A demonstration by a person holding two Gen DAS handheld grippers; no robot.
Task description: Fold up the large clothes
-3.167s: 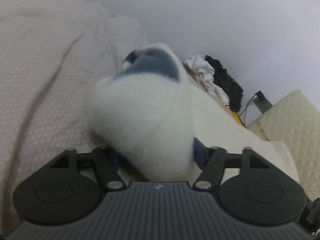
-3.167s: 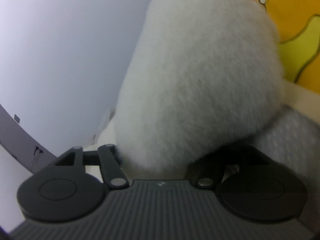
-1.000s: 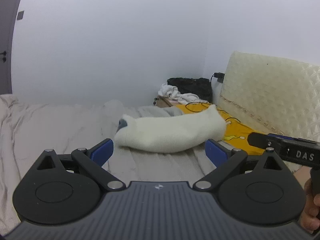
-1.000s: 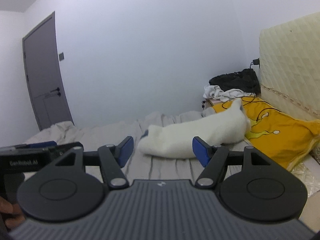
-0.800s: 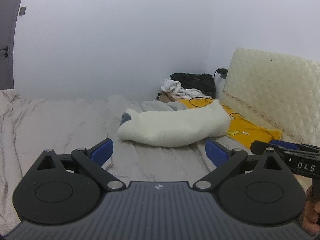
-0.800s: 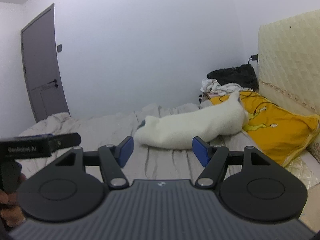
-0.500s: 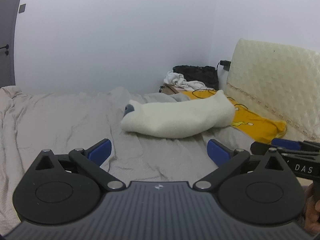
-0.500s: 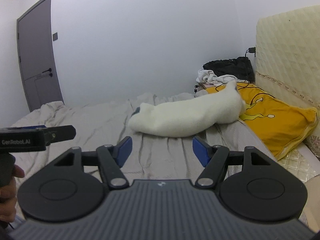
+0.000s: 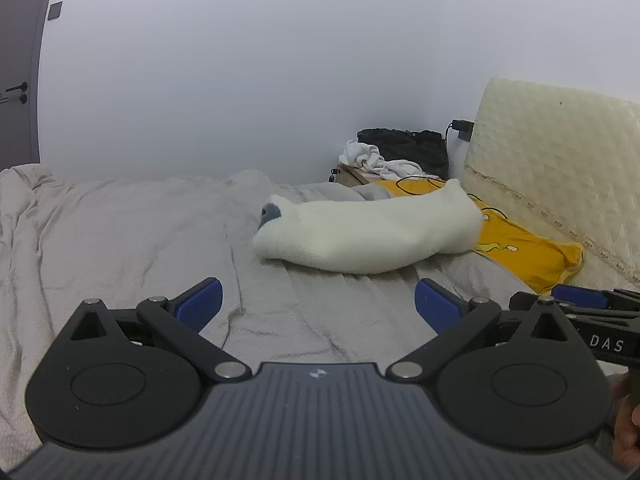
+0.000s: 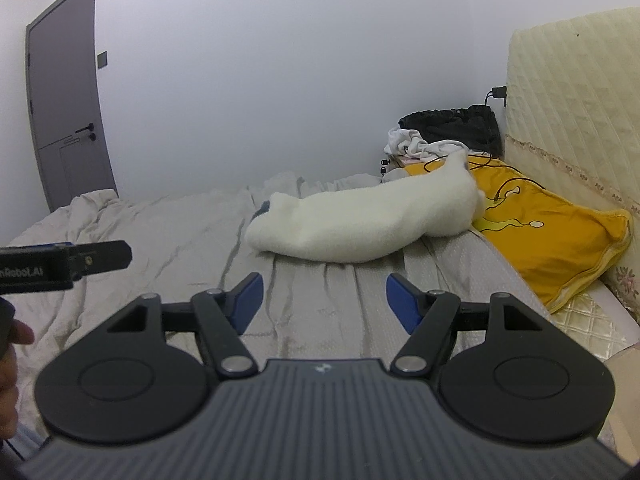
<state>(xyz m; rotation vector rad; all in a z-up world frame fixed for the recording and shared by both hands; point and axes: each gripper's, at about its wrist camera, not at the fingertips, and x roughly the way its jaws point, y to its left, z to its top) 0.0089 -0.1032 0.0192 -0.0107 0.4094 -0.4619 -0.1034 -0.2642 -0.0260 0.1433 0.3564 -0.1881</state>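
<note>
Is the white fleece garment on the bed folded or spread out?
Folded: the white fleece garment lies as one thick, compact bundle on the grey bedsheet, beside the yellow pillow.

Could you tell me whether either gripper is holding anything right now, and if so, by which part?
Nothing is held: the left gripper and right gripper both have open, empty jaws, short of the folded white fleece garment.

A fluffy white fleece garment [image 9: 372, 236] is seen on a wrinkled, matt grey cloth bedspread [image 9: 120, 232], beside a smooth yellow fabric pillow [image 10: 552, 240] and a quilted cream headboard [image 10: 576, 92]; matt black ribbed plastic forms the gripper bodies.
</note>
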